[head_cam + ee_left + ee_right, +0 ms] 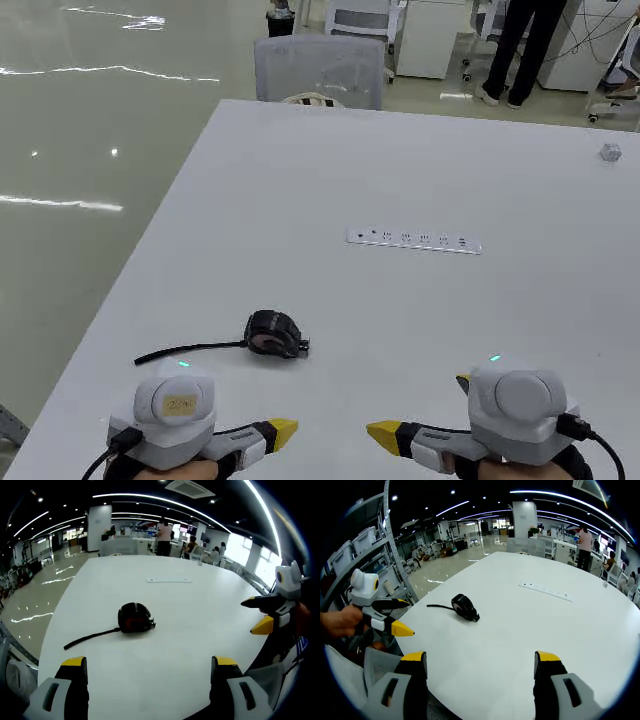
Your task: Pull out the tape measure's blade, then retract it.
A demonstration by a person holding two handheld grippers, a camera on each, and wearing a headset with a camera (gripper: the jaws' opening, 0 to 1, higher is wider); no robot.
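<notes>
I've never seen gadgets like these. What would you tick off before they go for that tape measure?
1. Left tongs open and empty: ok.
2. Right tongs open and empty: ok.
3. Tape measure lies free on the table, ahead of both tongs: ok.
4. Blade wound in, none drawn out: ok.
5. Strap trails away from the case, not under either tongs: ok.
6. Blade lock released: cannot tell.
</notes>
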